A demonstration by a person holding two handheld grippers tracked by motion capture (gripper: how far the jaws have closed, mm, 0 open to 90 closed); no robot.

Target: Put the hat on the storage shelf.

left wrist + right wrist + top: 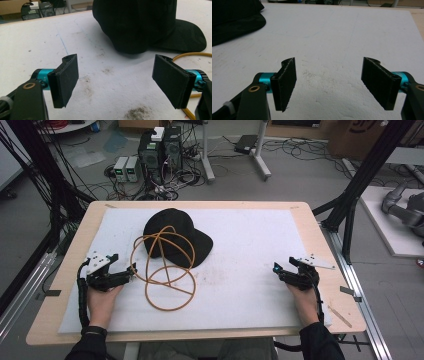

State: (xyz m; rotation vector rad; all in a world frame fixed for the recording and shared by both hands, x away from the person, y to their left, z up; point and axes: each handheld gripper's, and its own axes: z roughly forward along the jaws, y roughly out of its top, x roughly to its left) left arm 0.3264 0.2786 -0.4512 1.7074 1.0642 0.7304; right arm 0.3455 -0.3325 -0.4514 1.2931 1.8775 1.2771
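Note:
A black cap [176, 236] lies on the white foam mat [250, 240], brim pointing right. An orange cord [165, 270] loops over the cap and onto the mat in front of it. My left gripper [126, 271] rests at the mat's left, open and empty, just left of the cord. In the left gripper view the gripper [120, 82] faces the cap [140, 25], with the cord [190, 54] beside its right jaw. My right gripper [278, 270] sits at the mat's right, open and empty. In the right gripper view the gripper [329, 83] stands over bare mat, the cap [234, 20] far left.
The mat lies on a wooden table [320, 250]. A black frame post [360, 185] stands by the table's right edge. Electronics boxes [160, 150] and tangled cables sit on the floor beyond the far edge.

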